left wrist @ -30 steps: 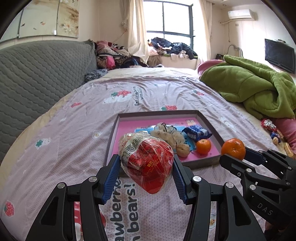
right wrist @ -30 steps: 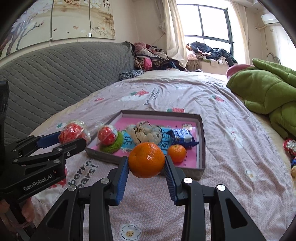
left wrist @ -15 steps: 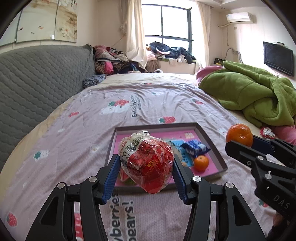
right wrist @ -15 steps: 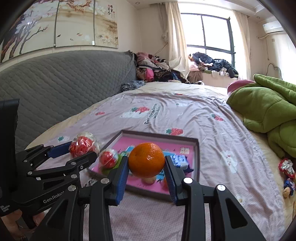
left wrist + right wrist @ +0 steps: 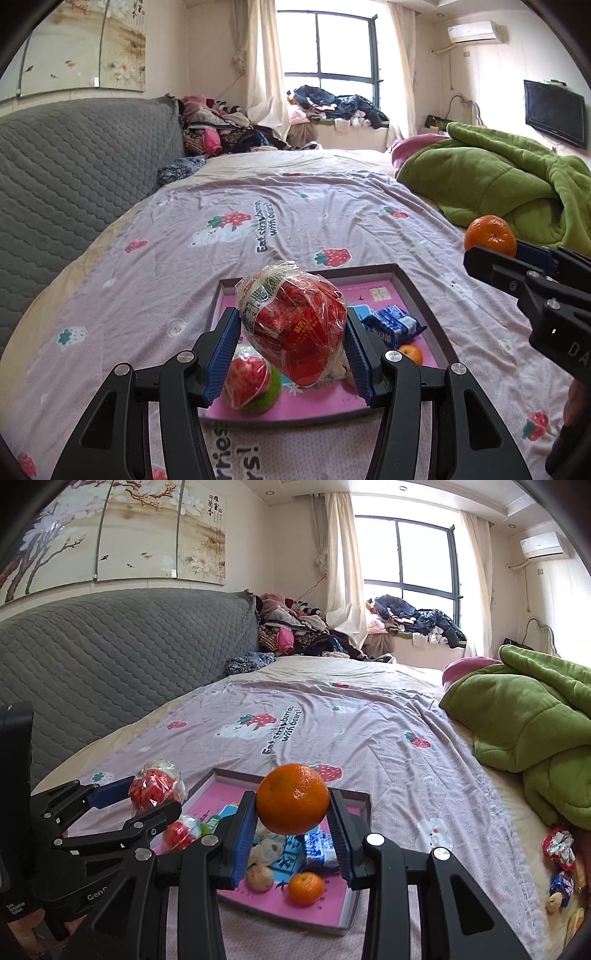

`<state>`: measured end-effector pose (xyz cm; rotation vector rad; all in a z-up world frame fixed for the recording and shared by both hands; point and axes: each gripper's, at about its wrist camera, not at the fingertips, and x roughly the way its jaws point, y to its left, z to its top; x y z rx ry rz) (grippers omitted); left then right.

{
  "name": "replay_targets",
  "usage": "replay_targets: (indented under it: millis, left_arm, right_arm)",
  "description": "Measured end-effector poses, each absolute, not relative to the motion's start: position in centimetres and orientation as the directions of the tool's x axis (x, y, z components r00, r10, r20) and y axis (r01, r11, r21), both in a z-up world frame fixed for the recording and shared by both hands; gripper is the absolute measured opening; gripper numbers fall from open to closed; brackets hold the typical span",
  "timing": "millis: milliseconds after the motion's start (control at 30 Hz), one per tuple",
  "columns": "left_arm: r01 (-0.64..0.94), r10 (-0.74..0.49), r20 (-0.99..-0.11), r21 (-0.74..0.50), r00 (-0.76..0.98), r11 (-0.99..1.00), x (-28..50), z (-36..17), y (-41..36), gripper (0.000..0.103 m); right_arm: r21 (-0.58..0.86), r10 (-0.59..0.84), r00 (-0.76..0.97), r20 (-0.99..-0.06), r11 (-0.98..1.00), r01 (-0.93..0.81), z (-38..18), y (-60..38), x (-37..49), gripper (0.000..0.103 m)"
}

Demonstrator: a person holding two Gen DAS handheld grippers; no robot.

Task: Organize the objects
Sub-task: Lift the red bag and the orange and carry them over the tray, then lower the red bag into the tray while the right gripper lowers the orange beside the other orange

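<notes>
My left gripper [image 5: 291, 354] is shut on a red apple wrapped in clear plastic [image 5: 293, 325], held above the near left of the pink tray [image 5: 417, 295]; it also shows in the right wrist view [image 5: 157, 788]. My right gripper [image 5: 293, 838] is shut on a large orange [image 5: 293, 798], held above the tray [image 5: 356, 919]; the orange also shows in the left wrist view [image 5: 490, 236]. The tray holds a wrapped apple in green foam netting [image 5: 251, 384], a small orange [image 5: 306, 888], a blue snack packet [image 5: 393, 325] and a small brownish item [image 5: 258, 877].
The tray lies on a bed with a lilac strawberry-print sheet [image 5: 258, 229]. A green quilt [image 5: 528, 716] is heaped on the right. A grey quilted headboard [image 5: 74, 177] runs along the left. Loose snacks [image 5: 559, 864] lie at the right edge. Clothes are piled by the window.
Both grippers have risen and drawn back over the tray with their loads still held. The tray now sits lower and closer under the fingers in both views.
</notes>
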<state>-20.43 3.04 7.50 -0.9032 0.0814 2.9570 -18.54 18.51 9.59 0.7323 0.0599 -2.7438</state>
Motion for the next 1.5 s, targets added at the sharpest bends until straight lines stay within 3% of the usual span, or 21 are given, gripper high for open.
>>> replay_targets:
  millis: [900,1500]
  left_arm:
    - [-0.108,0.048,-0.677,0.047,-0.735,-0.993,-24.2,-1.5,4.8,0.057]
    - [-0.115,0.059,-0.702,0.033,-0.71,-0.993,-23.9,-3.1,4.5,0.057]
  right_arm:
    - [0.016,-0.207,-0.698,-0.685,-0.963,0.27,0.4,18.9,-22.6,0.039]
    - [0.0,-0.15,-0.634,-0.758,-0.973,0.23,-2.7,19.7,-23.0,0.039]
